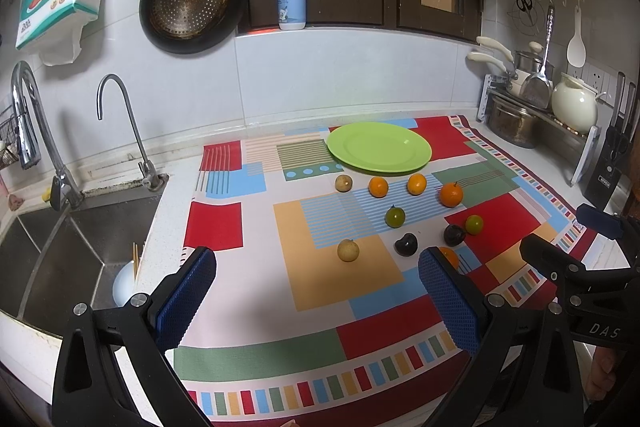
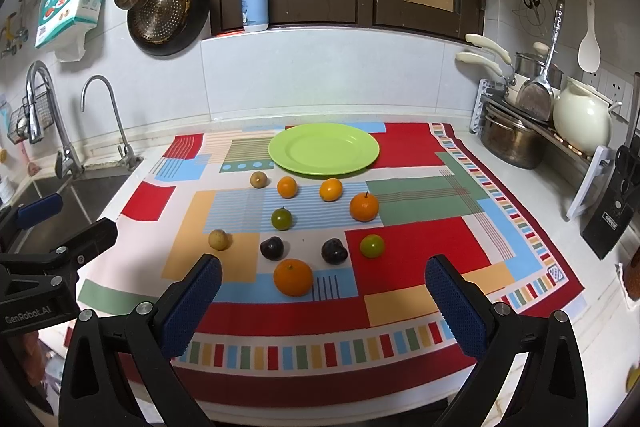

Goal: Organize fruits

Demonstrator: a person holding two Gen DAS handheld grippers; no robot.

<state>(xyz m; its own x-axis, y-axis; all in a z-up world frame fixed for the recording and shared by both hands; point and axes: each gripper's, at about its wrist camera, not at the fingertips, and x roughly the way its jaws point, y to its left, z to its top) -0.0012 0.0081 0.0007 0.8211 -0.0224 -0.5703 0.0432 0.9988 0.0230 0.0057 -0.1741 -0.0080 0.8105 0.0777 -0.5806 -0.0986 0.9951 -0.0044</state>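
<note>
Right wrist view: ten small round fruits on a bright patchwork cloth [image 2: 420, 235], none yet on the flat round green plastic plate [image 2: 324, 149] near the cloth's far edge. Nearest the cloth's front edge, a big round orange [image 2: 293, 277]. Just behind it, two dark purple plums [image 2: 272, 247] and [image 2: 334, 250]. Off toward the right edge, a small shiny green fruit [image 2: 372, 245]. Toward the left edge, a pale yellow round fruit [image 2: 219, 239]. Further back, more oranges, one more green fruit and one more pale one, all apart from each other and close to the plate's front rim.

Probably light and firm, those oranges, with bumpy skin, so not too slippery. Likely to roll if bumped. Best held across the fat middle. Softer, the plums, by the look of them, so only a gentle squeeze.

Right gripper [image 2: 322, 281] low over the front edge, blue pads spread wide, holding nothing, pointing straight at the big orange. Left gripper [image 1: 316, 281] also spread wide and holding nothing, low over the front left part of the cloth, aimed toward the pale fruit. Both side by side, tilted a little down.
</note>
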